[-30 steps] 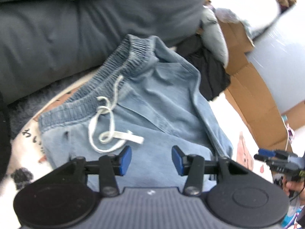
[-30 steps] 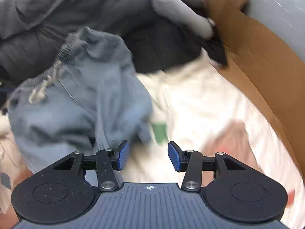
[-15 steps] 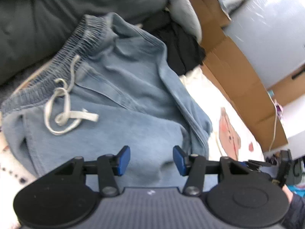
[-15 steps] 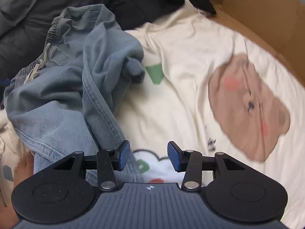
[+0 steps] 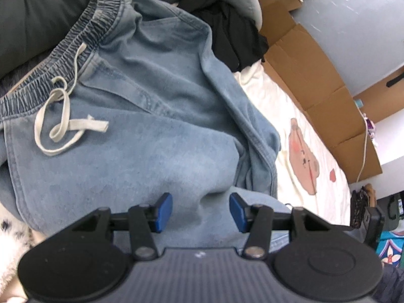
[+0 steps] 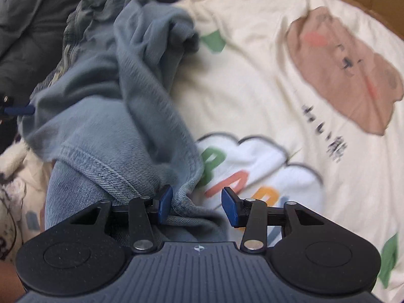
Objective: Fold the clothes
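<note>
jeans: a pair of light blue jeans (image 5: 156, 136) lies crumpled on a cream bedsheet (image 6: 265, 80) printed with a bear, with dark clothes (image 5: 234, 32) heaped beyond the waistband.
feel: soft washed denim, limp and likely fairly heavy; it should drape and slide in folds rather than hold a shape, and the seams and hems are the firmest parts.
where to take hold: i would take the thick hem of the leg (image 6: 118, 174) on one side and the elastic waistband (image 5: 75, 35) or a side seam on the other; the loose white drawstring (image 5: 63, 123) is a poor grip.
direction: in the left view the waistband lies at the far upper left and the legs run toward the camera, so the long axis goes from far left to near; the legs are bunched and doubled over, not straight.
left gripper (image 5: 200, 213): fingers spread apart, hovering over the denim, nothing pinched.
right gripper (image 6: 197, 205): fingers apart, with rumpled hem fabric against the left one but not clamped.
</note>
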Motion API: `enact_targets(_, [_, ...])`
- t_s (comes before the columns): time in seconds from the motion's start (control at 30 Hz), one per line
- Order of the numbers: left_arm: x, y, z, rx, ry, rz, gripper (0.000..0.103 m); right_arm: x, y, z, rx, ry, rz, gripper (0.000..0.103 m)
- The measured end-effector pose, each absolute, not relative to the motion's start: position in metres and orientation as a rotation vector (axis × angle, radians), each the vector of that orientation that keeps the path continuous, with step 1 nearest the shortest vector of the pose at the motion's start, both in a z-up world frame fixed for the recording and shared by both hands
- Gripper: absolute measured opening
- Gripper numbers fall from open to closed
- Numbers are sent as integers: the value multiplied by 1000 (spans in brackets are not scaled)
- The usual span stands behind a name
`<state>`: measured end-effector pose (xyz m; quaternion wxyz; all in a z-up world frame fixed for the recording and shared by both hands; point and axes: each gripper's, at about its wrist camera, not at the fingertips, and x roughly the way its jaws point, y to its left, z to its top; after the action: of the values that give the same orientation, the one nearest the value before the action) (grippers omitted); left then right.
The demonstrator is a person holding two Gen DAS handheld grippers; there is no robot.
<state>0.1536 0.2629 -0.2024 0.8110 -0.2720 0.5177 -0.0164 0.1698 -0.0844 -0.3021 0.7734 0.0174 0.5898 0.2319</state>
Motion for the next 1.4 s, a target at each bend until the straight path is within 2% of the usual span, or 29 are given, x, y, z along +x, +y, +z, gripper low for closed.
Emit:
enact_targets(0.07, [151,262,-205,-572,1114,-35,53,167,-82,-303,41,1283,517,43])
enact_targets(0.1, [150,262,-206,-571,1118,-35,53,166,-80,-302,41,1282,528,33])
enact_targets(0.13, [148,262,-207,-571,1122,-33,53,164,-78,-301,39,1280,549,15])
enact_targets(0.17, [147,263,-208,-574,1125,-30,53,163,-76,-299,29,1280,564,13])
enact_targets(0.43, [145,267,-209,-571,1116,-22,53,170,-79,-268,-67,1235,510,7])
enact_targets(0.53, [145,267,-207,-558,1104,-21,57,177,-89,-247,-106,1200,465,7])
enact_targets(0.77, [143,274,-212,-594,1092,-1,58,196,-109,-204,-207,1160,388,6])
enact_targets(1.4, [134,318,-212,-619,1051,113,58,254,-165,-158,-376,1074,160,5])
